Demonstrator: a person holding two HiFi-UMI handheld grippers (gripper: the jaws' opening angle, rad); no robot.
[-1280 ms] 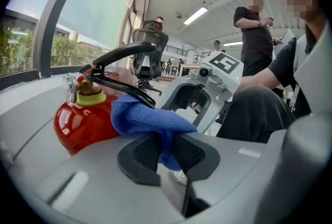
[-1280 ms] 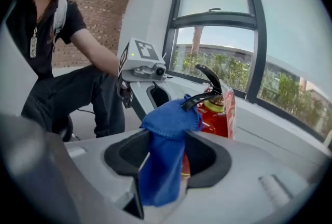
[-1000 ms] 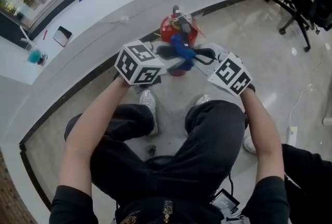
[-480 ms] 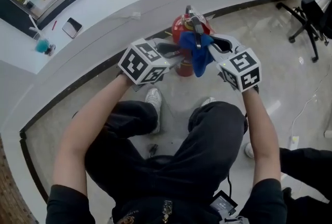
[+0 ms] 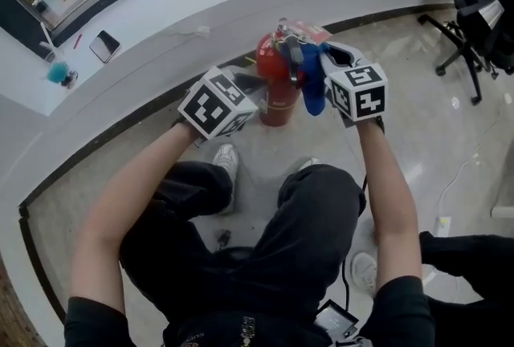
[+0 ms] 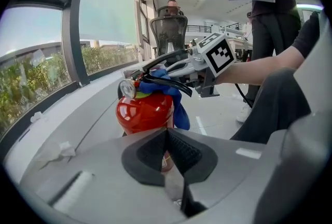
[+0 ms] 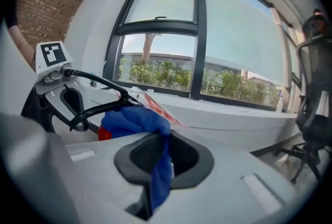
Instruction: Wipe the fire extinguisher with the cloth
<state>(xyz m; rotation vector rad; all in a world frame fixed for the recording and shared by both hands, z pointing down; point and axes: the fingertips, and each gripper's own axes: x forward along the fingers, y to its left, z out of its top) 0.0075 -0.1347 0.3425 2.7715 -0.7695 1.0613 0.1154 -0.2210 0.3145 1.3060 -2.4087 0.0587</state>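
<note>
A red fire extinguisher [image 5: 275,92] stands on the floor by the curved white ledge, its gauge and black hose showing in the left gripper view [image 6: 144,111]. My right gripper [image 5: 312,71] is shut on a blue cloth [image 5: 314,92] that lies against the extinguisher's top and right side; the cloth [image 7: 136,120] hangs out between its jaws [image 7: 158,151]. My left gripper [image 5: 257,85] points at the extinguisher's left side from close by. Its jaws [image 6: 167,134] have just been closing and now stand shut, with nothing seen between them.
A white curved ledge [image 5: 161,24] runs behind the extinguisher, with a phone [image 5: 104,46] and a teal object [image 5: 58,72] on the desk beyond. A black office chair [image 5: 474,0] stands at the right. My legs fill the near floor. A person [image 6: 267,5] stands nearby holding paper.
My right gripper has carried the blue cloth from the front of the extinguisher to its top and right side. The left gripper shifted slightly toward the extinguisher.
</note>
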